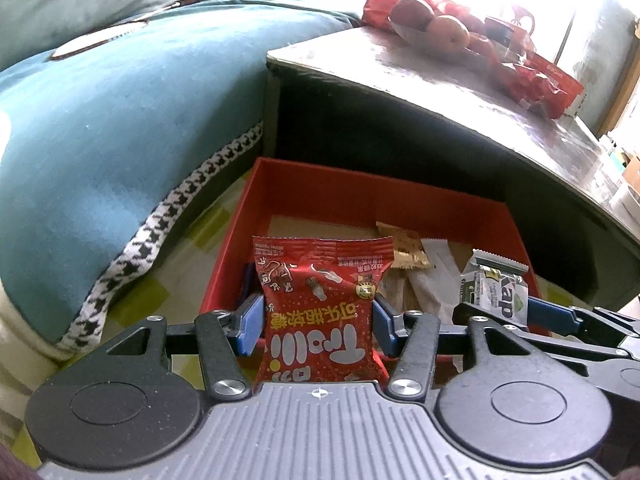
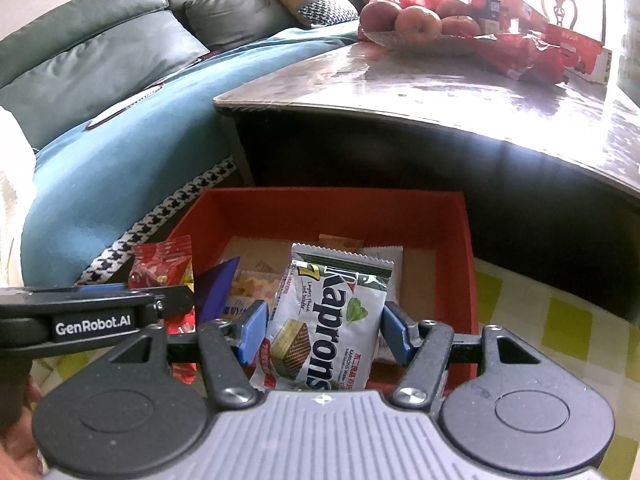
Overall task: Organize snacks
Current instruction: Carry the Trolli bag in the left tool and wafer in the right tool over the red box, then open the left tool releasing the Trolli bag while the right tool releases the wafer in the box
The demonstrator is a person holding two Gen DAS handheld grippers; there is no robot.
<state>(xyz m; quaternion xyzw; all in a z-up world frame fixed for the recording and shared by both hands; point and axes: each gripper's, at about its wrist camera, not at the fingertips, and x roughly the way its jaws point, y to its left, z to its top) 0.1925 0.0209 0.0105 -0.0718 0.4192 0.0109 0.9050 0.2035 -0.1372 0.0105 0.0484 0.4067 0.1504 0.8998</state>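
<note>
The left tongs [image 1: 318, 322] are closed on a red candy packet [image 1: 320, 304], blue pads pressing its two side edges about halfway up. The right tongs [image 2: 322, 326] grip a white wafer packet [image 2: 332, 320] the same way. Both packets hang over the near part of an open red box [image 2: 456, 240] that sits on a yellow-checked floor in front of a dark low counter [image 2: 440, 80], beside a sofa under a teal blanket [image 1: 120, 120]. A few other wrapped snacks already lie on the box's cardboard bottom.

Both packets look light, soft and crinkly. The foil is likely slippery, so a squeeze across the filled middle should hold better than one on the flat crimped seams (those would fold or slide out). The wafers inside the white packet are probably brittle, so a gentle grip and a low release into the box seem wise. The candy should tolerate a short drop.
</note>
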